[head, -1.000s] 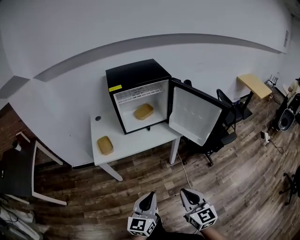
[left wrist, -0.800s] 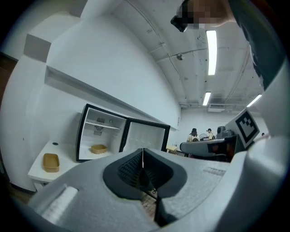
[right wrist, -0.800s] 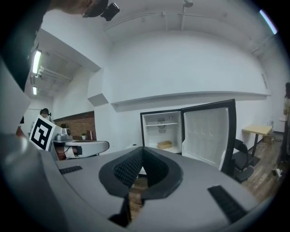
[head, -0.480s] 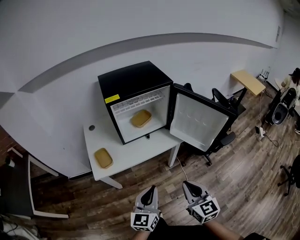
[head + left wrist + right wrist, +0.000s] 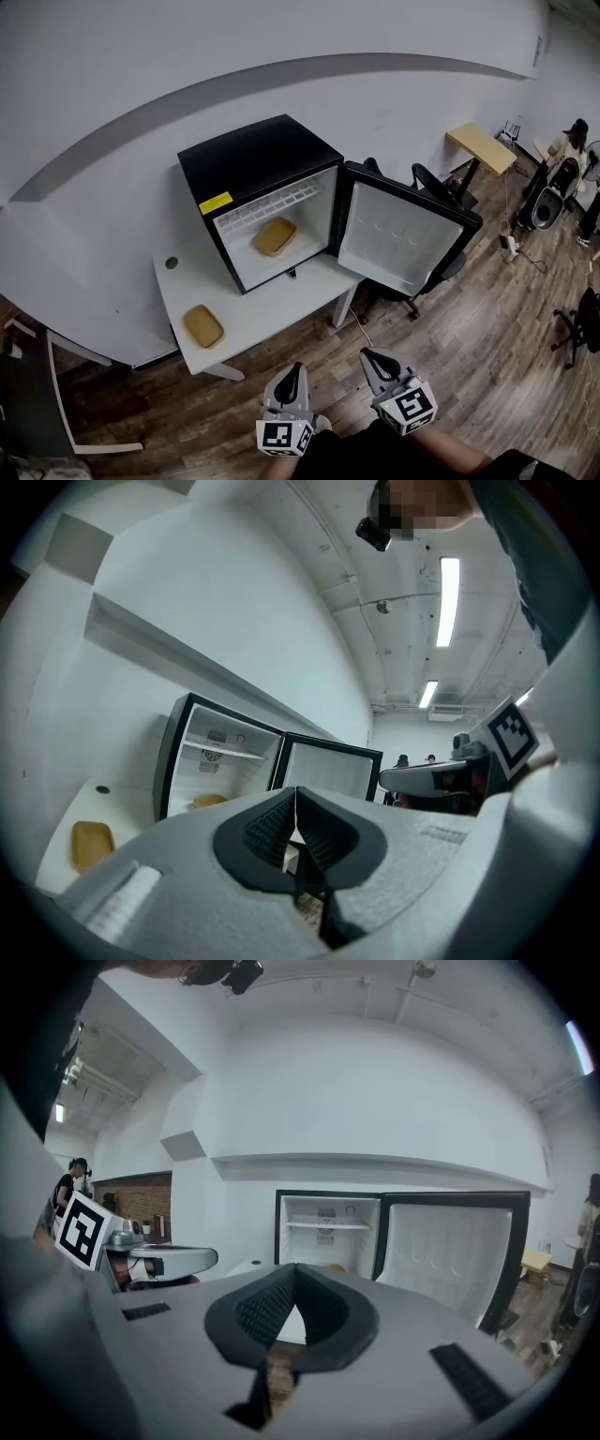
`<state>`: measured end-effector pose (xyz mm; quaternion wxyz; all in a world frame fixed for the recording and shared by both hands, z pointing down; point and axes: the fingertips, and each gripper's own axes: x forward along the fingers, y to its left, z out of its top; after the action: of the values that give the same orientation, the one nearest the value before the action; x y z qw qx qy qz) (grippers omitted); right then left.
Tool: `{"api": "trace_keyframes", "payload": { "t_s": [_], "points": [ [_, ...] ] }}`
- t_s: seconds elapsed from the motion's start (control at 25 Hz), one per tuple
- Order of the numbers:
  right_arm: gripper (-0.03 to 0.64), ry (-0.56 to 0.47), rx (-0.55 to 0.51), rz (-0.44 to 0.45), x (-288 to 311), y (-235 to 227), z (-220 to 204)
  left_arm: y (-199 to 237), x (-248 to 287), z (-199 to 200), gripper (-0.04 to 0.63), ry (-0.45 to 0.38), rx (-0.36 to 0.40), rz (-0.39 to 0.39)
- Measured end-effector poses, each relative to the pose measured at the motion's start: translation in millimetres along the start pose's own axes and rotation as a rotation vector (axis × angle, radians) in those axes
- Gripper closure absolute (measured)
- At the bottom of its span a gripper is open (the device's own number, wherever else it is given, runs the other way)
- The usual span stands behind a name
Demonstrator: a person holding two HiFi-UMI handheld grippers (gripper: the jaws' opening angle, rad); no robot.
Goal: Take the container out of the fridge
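Observation:
A black mini fridge (image 5: 258, 169) stands on a white table (image 5: 272, 305), its door (image 5: 398, 234) swung open to the right. Inside, on the fridge floor, lies a tan container (image 5: 275, 236), also seen as a tan container (image 5: 208, 802) in the left gripper view. A second tan container (image 5: 203, 325) lies on the table's left end. My left gripper (image 5: 292, 376) and right gripper (image 5: 374, 360) hang low over the wooden floor, well short of the table. Both are shut, with nothing between their jaws. The fridge (image 5: 328, 1230) shows straight ahead in the right gripper view.
Black office chairs (image 5: 441, 192) stand behind the open door. A small wooden desk (image 5: 481, 147) is at the far right, with a person (image 5: 562, 155) and gear beyond it. A dark table (image 5: 23, 403) sits at the left. A cable (image 5: 364, 333) runs across the floor near the table leg.
The view has shifted: fridge and table now sit further left and slightly larger in the head view. Both grippers stay shut and low, moved a little toward the table.

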<state>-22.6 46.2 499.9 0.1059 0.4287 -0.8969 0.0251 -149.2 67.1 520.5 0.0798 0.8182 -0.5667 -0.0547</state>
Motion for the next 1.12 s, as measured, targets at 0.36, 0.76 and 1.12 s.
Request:
{"api": "trace_keyframes", "payload": {
  "t_s": [0.36,0.76,1.12],
  "points": [
    [0.618,0.049,-0.037,0.066,30,11,-4,25,2,-5,0.578,-0.001,-0.038,0.072],
    [0.618,-0.024,-0.03,0.123,87,-23,11,42,36,-5,0.578,-0.011,-0.035,0.145],
    [0.617,-0.022,0.012,0.271,143,-77,20,46,121,2,0.578,0.011,0.008,0.213]
  ]
}}
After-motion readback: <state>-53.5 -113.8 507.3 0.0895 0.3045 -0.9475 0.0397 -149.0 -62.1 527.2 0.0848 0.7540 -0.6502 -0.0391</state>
